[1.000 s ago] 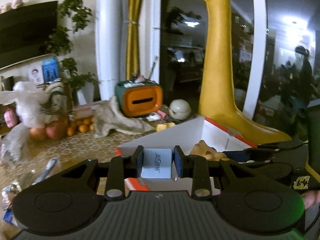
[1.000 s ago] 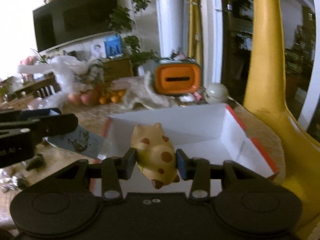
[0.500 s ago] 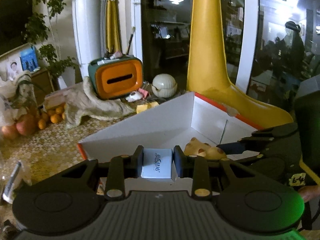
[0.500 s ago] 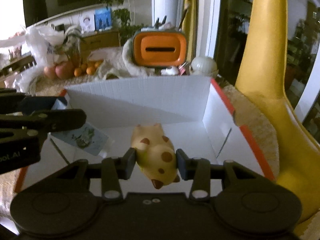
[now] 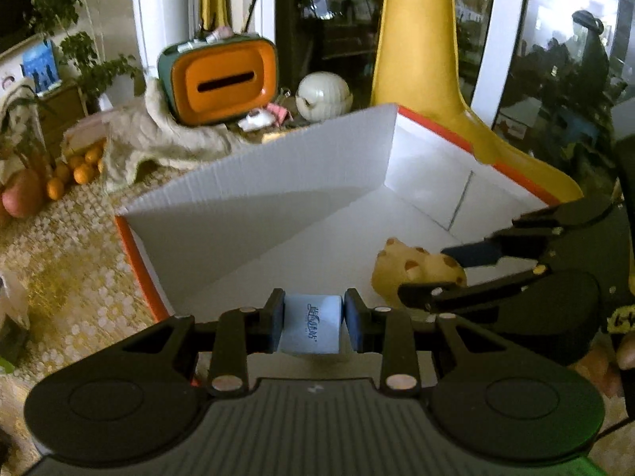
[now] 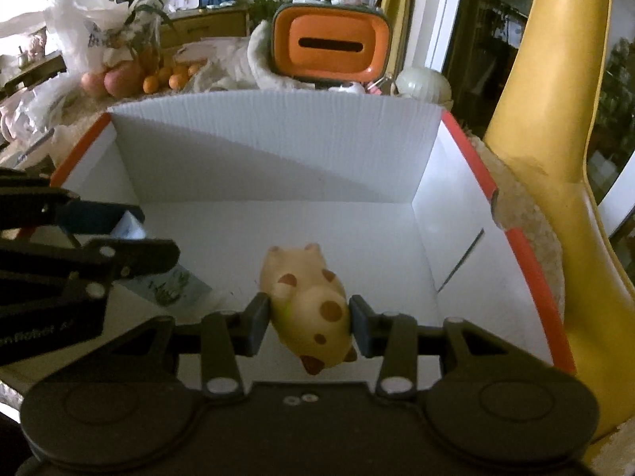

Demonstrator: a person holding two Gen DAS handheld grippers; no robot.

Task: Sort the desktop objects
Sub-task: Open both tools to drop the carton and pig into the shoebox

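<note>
L tongs [image 5: 313,323] clamped on pale-blue box [image 5: 312,324], R tongs [image 6: 309,317] gripping spotted toy [image 6: 307,301]

Very little lettering can be read. In the left wrist view, the small pale blue box [image 5: 313,327] clamped between the fingers of the left gripper [image 5: 313,325] carries one line of dark blue print running along its face, too small and stylised to spell out. At the far right edge of that view, a yellow sticker [image 5: 624,320] on the body of the right gripper [image 5: 432,277] bears handwritten marks, cut off by the frame and unreadable. In the right wrist view, the side of the left gripper [image 6: 131,234] at the near left shows pale lettering [image 6: 33,335] that seems to read "Robot", with further unclear characters after it.
</note>
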